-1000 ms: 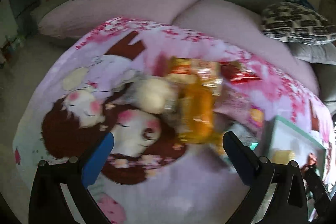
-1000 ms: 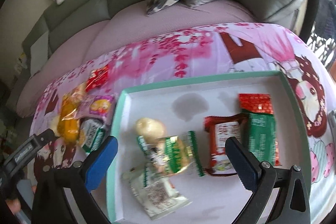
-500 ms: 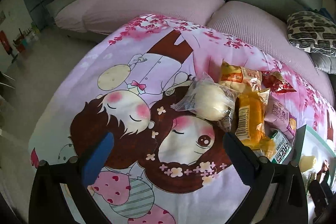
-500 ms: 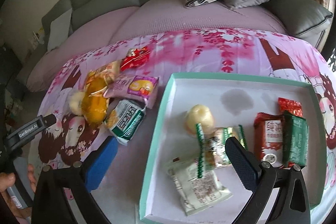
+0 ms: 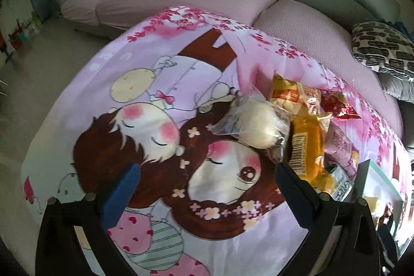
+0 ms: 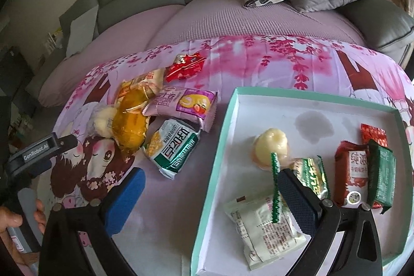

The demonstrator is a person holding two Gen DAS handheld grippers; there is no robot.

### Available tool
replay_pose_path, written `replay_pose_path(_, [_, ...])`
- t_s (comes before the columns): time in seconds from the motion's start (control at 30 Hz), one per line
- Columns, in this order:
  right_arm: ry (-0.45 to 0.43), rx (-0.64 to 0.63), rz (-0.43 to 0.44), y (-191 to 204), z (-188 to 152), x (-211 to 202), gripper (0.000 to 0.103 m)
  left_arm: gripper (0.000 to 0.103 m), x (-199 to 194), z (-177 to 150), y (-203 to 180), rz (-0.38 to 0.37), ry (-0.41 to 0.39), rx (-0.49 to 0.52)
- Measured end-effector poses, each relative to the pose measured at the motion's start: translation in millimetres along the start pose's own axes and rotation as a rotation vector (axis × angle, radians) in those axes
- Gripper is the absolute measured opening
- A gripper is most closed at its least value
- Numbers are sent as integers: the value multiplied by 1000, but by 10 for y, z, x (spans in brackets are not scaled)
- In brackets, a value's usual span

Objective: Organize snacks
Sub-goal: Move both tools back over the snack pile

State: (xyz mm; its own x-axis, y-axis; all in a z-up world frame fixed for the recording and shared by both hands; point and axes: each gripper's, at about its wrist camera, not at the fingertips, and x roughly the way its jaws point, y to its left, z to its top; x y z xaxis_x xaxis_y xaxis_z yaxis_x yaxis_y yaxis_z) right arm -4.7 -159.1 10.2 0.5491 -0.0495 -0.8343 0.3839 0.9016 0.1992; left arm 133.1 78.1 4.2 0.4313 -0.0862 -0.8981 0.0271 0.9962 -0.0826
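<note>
Snacks on the left wrist view lie in a loose heap on the cartoon-print cloth (image 5: 155,95) that covers the desk: a pale round bun in clear wrap (image 5: 258,126), an orange cake packet (image 5: 308,146) touching it, a yellow-orange packet (image 5: 292,95) behind, and a red wrapper (image 5: 339,107) further back. The left gripper (image 5: 204,188) hovers near the bun with its jaws spread wide and nothing between them. From the right wrist view, the teal-rimmed tray (image 6: 222,141) already holds a pale bun (image 6: 271,144), a white sachet (image 6: 261,224), a green-edged packet (image 6: 313,175), a red biscuit packet (image 6: 352,172) and a dark green packet (image 6: 383,172). Outside it remain the purple roll-cake packet (image 6: 186,105), a green-and-white packet (image 6: 173,149) and the rest of the heap. The right gripper (image 6: 209,198) straddles the tray's left wall, jaws wide and empty. Roughly half looks sorted; about six packets remain to move.
</note>
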Motion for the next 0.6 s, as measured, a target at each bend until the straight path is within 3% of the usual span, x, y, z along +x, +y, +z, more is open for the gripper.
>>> replay_pose_path(0.3, [-41,-74,64,264,98,72,102,103,36,136,-281,-144,-28,30])
replay_pose_path(0.6, [-19,-167,64,472,208,359,86,100,242,158,-556,-249,19,74])
